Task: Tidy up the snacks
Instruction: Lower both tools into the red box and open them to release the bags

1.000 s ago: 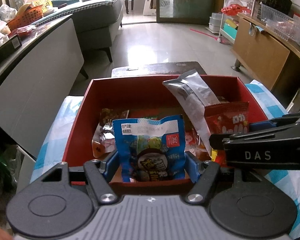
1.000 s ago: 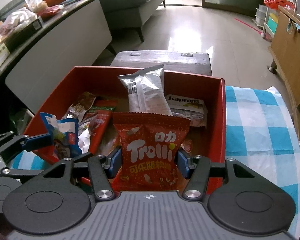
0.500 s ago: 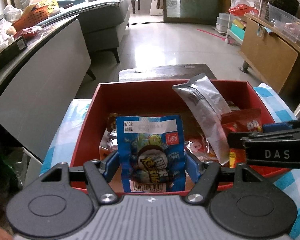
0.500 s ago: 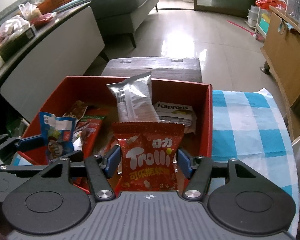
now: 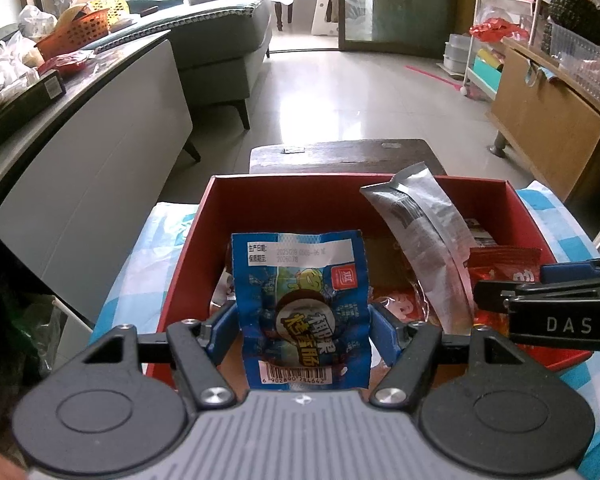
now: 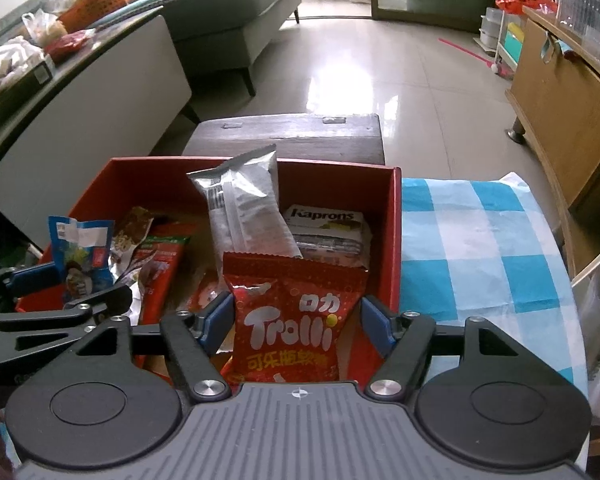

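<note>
A blue-checked tablecloth (image 6: 480, 240) covers the table (its top unseen), bearing the red box (image 6: 394, 240).

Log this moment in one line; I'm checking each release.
left gripper: shut on blue foil snack packet | right gripper: jaws opening, red Trolli gummy bag between them | both over red cardboard box

Red box (image 6: 394, 236): open-topped, standing on a blue-and-white checked cloth, holding the snacks. Blue packet (image 5: 302, 308): upright at the box's near left edge, crumpled, barcode at the bottom. Red Trolli bag (image 6: 292, 324): upright at the near right, white lettering facing forward. Silver pouch (image 6: 244, 208): stands tilted in the middle, its serrated top above the rim. White Kaprons pack (image 6: 328, 228): lies flat behind the Trolli bag, beside the right wall.
</note>
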Available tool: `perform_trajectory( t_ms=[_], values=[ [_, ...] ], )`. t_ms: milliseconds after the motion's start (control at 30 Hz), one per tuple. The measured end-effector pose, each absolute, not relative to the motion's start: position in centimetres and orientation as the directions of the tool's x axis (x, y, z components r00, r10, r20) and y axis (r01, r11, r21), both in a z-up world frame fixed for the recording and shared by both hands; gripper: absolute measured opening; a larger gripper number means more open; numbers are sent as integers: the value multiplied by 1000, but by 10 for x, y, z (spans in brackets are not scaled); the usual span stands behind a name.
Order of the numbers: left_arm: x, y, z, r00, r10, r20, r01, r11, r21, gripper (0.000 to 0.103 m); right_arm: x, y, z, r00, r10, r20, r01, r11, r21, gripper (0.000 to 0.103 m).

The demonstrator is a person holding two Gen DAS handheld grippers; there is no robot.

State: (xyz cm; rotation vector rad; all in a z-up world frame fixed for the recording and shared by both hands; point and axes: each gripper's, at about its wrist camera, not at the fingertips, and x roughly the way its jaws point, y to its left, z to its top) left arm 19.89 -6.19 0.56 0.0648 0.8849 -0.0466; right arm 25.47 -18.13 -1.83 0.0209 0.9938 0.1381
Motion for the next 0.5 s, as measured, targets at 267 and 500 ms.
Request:
perform_trajectory(
  t_ms=[267, 500],
  values=[
    [197, -62, 8, 640, -4, -768, 63, 997, 47, 63, 252, -179, -11, 555, 122, -823, -108, 991, 74, 78],
    [196, -62, 13, 650, 10, -760, 47, 997, 53, 65, 251, -181, -9, 555, 119, -823, -99, 992, 77, 82]
  ],
)
